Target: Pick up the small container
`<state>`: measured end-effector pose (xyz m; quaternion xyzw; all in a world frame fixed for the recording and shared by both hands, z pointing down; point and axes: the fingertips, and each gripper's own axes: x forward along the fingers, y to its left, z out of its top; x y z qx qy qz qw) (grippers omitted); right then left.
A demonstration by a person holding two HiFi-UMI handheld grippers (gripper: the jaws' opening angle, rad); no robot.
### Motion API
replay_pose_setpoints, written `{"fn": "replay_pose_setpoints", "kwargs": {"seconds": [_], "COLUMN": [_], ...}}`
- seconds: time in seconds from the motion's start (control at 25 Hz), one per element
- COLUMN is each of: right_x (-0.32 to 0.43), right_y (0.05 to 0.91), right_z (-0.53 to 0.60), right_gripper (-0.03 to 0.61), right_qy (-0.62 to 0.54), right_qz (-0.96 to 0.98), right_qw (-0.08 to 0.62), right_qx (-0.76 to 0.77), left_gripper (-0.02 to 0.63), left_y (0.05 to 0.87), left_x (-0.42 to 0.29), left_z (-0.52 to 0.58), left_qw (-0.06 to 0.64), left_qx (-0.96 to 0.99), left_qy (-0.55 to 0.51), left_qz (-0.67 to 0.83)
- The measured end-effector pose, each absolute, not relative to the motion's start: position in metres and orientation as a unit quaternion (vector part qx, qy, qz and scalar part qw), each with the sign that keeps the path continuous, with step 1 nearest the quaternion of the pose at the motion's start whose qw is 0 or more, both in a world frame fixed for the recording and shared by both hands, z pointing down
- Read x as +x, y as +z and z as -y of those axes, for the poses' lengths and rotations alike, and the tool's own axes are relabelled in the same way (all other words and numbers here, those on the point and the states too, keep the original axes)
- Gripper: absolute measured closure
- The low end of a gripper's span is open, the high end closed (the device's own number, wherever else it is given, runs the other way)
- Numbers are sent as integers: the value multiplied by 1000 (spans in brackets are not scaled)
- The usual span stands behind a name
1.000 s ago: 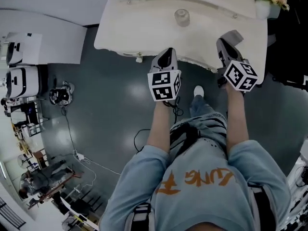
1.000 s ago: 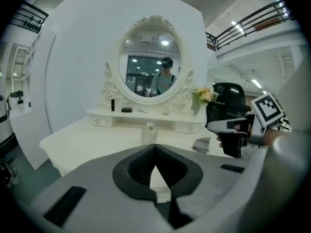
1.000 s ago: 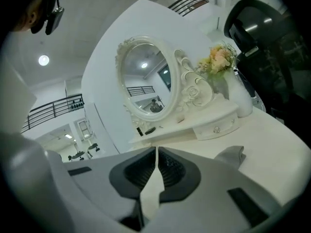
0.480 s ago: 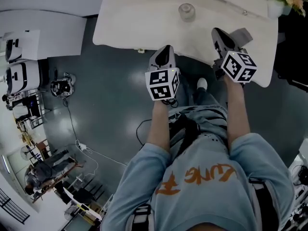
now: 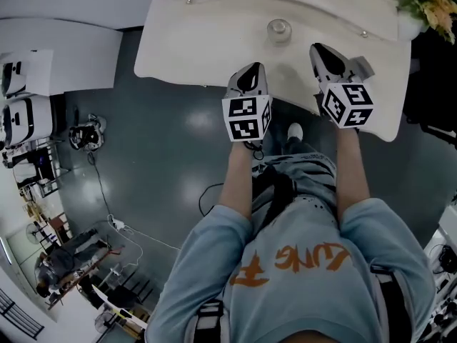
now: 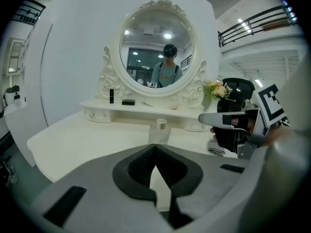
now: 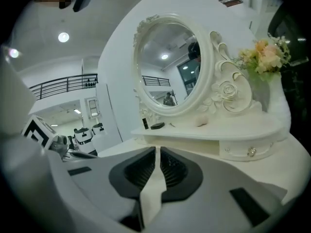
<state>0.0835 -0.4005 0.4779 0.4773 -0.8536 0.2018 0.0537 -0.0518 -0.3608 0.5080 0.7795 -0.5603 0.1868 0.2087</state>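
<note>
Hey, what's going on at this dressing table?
A person stands at a white table, holding a gripper in each hand. The left gripper and right gripper are both shut and empty, over the table's near edge. The container sits untouched ahead of them, toward the mirror.

- A dark grey, glossy floor (image 5: 157,156) fills the middle left of the head view, with white machines (image 5: 28,120) at the left edge.
- A cream bench (image 5: 207,41) with a curved edge spans the top.
- In the left gripper view, an ornate oval mirror (image 6: 158,42) stands centre top against a white wall (image 6: 68,57).
- A balcony railing (image 6: 257,21) crosses the upper right.
- In the right gripper view, flowers (image 7: 265,52) sit upper right and a ceiling lamp (image 7: 63,37) glows upper left.
</note>
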Motion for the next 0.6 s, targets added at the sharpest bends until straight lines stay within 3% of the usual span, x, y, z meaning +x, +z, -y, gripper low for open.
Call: {"fn": "replay_pose_setpoints", "kwargs": {"seconds": [0.32,0.48,0.6], "right_x": [57,47,36], "right_y": [501,519,530], "right_z": [405,415,421], "right_gripper": [533,410,355], "right_qy": [174,183,180], "right_qz": [871,878,881], "right_qw": [101,122,141], "right_qx": [448,425,414], "left_gripper": [592,592,592], "left_y": [533,545,551], "left_x": [-67,-67,-74], "left_z": [366,372,376], "left_qw": [237,244,249], "left_qx": [767,766,763], "left_qy": [204,211,215], "left_qz": [560,556,557]}}
